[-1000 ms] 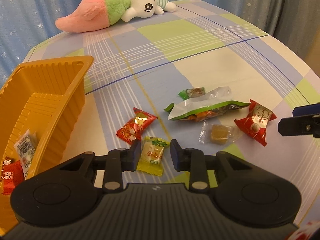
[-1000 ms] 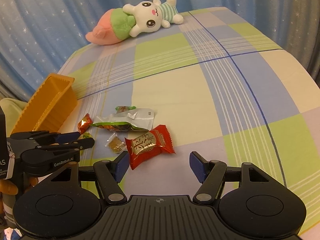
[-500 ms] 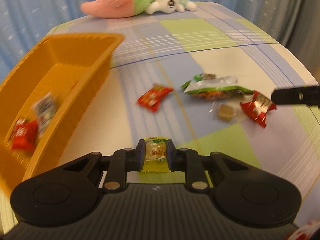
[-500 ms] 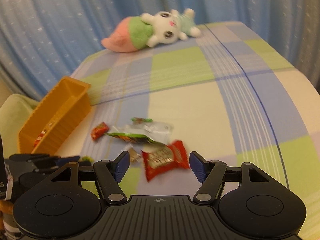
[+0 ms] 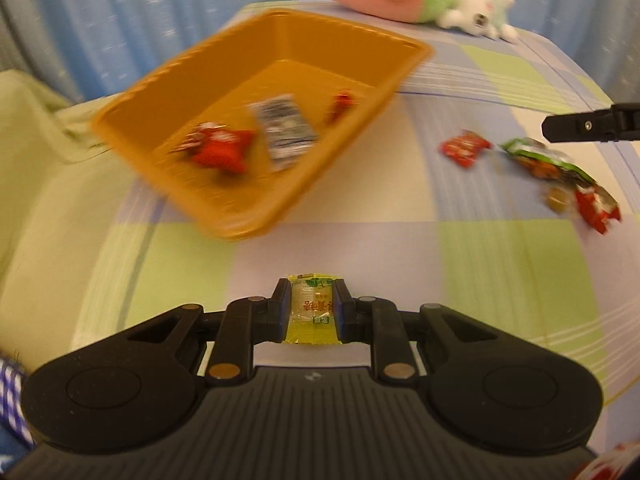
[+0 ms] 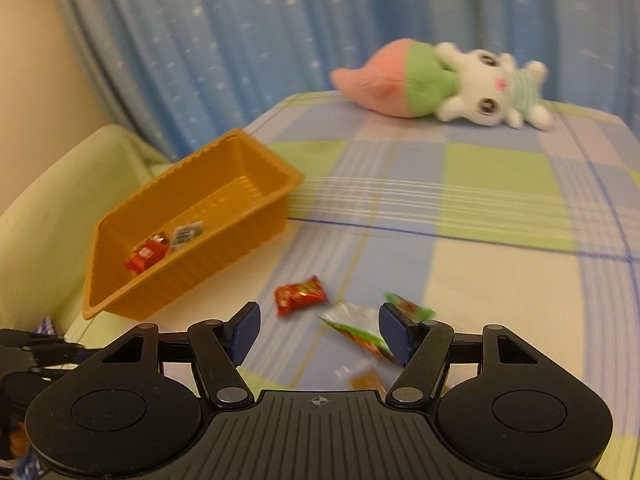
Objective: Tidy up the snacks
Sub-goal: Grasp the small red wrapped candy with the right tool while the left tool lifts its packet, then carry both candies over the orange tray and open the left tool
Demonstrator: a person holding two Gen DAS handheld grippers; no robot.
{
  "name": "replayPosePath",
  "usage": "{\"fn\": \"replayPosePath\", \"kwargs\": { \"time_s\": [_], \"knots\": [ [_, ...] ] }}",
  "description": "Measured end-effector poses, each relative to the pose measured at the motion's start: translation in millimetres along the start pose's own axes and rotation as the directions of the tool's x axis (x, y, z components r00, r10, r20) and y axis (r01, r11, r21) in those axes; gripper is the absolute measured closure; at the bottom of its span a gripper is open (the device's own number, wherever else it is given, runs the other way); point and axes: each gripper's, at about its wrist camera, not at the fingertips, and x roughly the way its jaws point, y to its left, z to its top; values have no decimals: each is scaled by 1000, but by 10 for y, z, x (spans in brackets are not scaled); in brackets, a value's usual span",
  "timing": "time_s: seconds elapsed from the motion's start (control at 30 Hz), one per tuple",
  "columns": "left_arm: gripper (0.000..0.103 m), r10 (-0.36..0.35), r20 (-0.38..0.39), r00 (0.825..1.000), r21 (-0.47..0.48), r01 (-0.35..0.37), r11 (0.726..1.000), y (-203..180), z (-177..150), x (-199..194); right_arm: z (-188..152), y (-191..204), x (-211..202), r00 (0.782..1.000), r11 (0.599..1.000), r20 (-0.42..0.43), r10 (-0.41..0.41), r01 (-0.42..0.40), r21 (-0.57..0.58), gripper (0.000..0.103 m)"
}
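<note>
Lifted off the checked tablecloth (image 5: 360,248) since a second ago, the yellow-wrapped candy (image 5: 311,312) now rides toward the orange ribbed plastic tray (image 5: 160,92), where sorted snacks belong. The left gripper (image 5: 311,307) is clamped on its sides. The right gripper (image 6: 320,330) hovers, fingers wide apart and empty, over the loose red-wrapped candy (image 6: 299,294).

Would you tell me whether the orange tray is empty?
Not empty: the orange tray holds two red snacks and a grey packet.
</note>
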Motion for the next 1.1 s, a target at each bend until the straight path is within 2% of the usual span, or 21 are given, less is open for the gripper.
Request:
{"fn": "replayPosePath", "kwargs": {
  "time_s": [0.23, 0.47, 0.53, 0.77, 0.83, 0.9, 1.1],
  "knots": [
    [83, 77, 10, 997, -107, -76, 991, 384, -81, -150, 122, 59, 450, 998, 997, -61, 33, -37, -75, 37],
    [83, 122, 9, 993, -156, -119, 981, 615, -127, -223, 178, 67, 766, 992, 993, -118, 36, -49, -108, 39],
    [83, 126, 8, 992, -162, -124, 979, 658, -140, -225, 189, 81, 828, 991, 991, -129, 33, -49, -125, 50],
    [83, 131, 8, 991, -167, -127, 978, 713, -139, -226, 187, 134, 962, 986, 986, -166, 20, -47, -160, 57],
    [83, 130, 9, 991, -167, -127, 978, 720, -129, -218, 178, 152, 981, 986, 984, -165, 15, -43, -170, 67],
    [83, 131, 11, 991, -167, -127, 978, 726, -122, -218, 174, 173, 988, 986, 982, -164, 9, -40, -184, 70],
    [83, 132, 24, 991, -168, -126, 978, 733, -105, -252, 159, 236, 929, 989, 975, -148, 12, -45, -219, 75]
  ]
}}
